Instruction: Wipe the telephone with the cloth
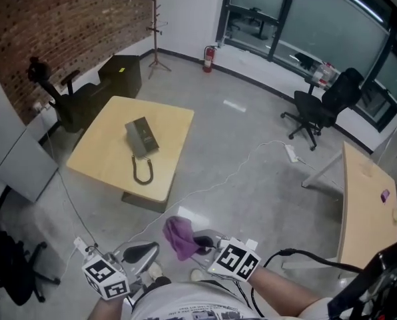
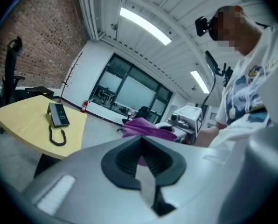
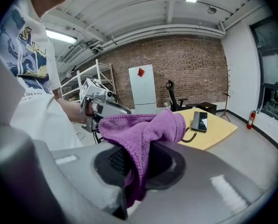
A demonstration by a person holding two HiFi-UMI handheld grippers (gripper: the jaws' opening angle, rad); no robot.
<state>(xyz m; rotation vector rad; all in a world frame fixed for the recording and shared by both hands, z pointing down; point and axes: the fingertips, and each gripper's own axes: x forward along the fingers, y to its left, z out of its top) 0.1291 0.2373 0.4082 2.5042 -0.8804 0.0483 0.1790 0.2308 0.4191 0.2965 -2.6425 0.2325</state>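
Observation:
A black telephone (image 1: 140, 139) with its coiled cord (image 1: 142, 171) lies on a small wooden table (image 1: 105, 153) several steps ahead of me. A purple cloth (image 1: 180, 236) hangs from my right gripper (image 1: 200, 241), which is shut on it low in front of my body. In the right gripper view the cloth (image 3: 143, 129) bunches up over the jaws, with the telephone (image 3: 199, 121) far beyond. My left gripper (image 1: 144, 251) is held beside it, shut and empty. The left gripper view shows its pads (image 2: 129, 160) pressed together, and the telephone (image 2: 59, 115) small at the left.
Bare concrete floor lies between me and the table, crossed by a white cable (image 1: 218, 182). A black chair (image 1: 65, 99) and a dark cabinet (image 1: 122, 75) stand behind the table. Another office chair (image 1: 322, 109) and a long desk (image 1: 365, 202) are at the right.

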